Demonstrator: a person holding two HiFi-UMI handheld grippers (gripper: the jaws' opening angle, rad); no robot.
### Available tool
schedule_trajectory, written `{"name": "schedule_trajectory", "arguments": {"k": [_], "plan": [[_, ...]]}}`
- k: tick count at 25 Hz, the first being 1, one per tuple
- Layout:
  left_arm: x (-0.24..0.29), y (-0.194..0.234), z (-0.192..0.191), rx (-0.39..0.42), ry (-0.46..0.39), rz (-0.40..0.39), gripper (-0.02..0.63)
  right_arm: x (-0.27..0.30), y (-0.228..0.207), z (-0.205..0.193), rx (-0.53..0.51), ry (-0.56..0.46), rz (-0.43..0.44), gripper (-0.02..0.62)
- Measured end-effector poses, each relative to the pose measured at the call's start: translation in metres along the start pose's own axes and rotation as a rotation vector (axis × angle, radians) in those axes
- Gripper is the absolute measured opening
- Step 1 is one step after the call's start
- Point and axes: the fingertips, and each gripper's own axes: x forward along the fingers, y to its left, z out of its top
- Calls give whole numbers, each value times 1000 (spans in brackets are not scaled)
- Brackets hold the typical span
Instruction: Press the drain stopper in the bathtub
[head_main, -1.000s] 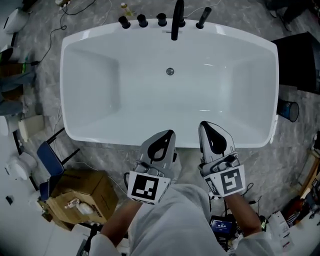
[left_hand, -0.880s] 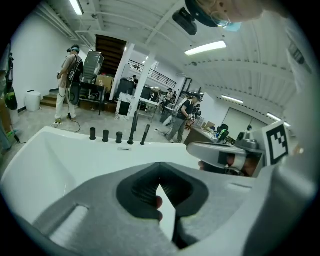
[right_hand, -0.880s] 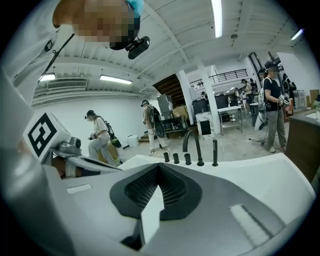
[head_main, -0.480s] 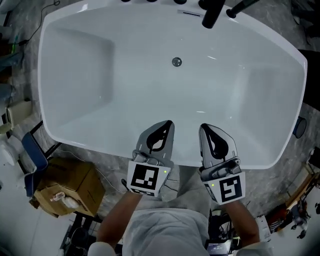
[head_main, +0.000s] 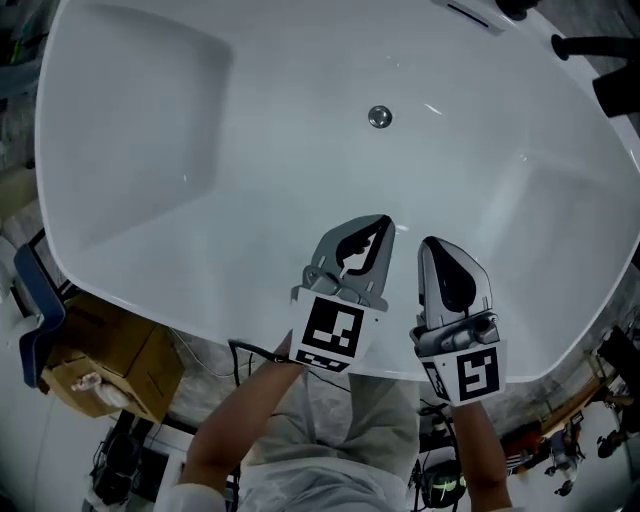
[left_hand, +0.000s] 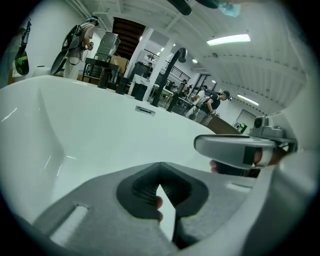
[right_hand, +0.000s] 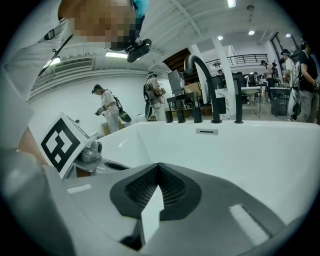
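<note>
Stopper: small round metal stopper (head_main: 379, 116) sits in the bottom of the tub (head_main: 150, 200), toward the far wall, well apart from both tools.
Left tool: left tool (head_main: 378, 225) is over the near side of the tub; its jaws are pressed together at the tips and nothing is between them.
Right tool: right tool (head_main: 433, 247) is just beside the left one; its jaws are also together and grip nothing.
Path: bare white tub bottom lies between the tools and the stopper.
Far rim: black curved faucet (right_hand: 211, 90) stands there with a row of black knobs (right_hand: 181, 115).
Surroundings: cardboard box (head_main: 110, 355) is on the floor near the tub's left corner; people (right_hand: 107, 107) stand beyond the tub.
</note>
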Motion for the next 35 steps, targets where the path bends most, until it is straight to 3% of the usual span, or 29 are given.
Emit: {"name": "schedule_trajectory", "arguments": {"k": [11,20,29,33,35], "plan": [[105,73,-55,-20,-20,24,5,60,-35,-68,28,15,-90,3],[176,111,-92,17,-37,76,5,102,-67,-125,61,11,-132,3],[258,150,-147,13,6,120,3,127,-88,-162,76,5,-112,2],[290,159,-167,56,50,79,3,137,-86,-177,76,15,-85,3],[301,168,-173,51,69,106,3,137,-86,-179,78,18,-71,3]]}}
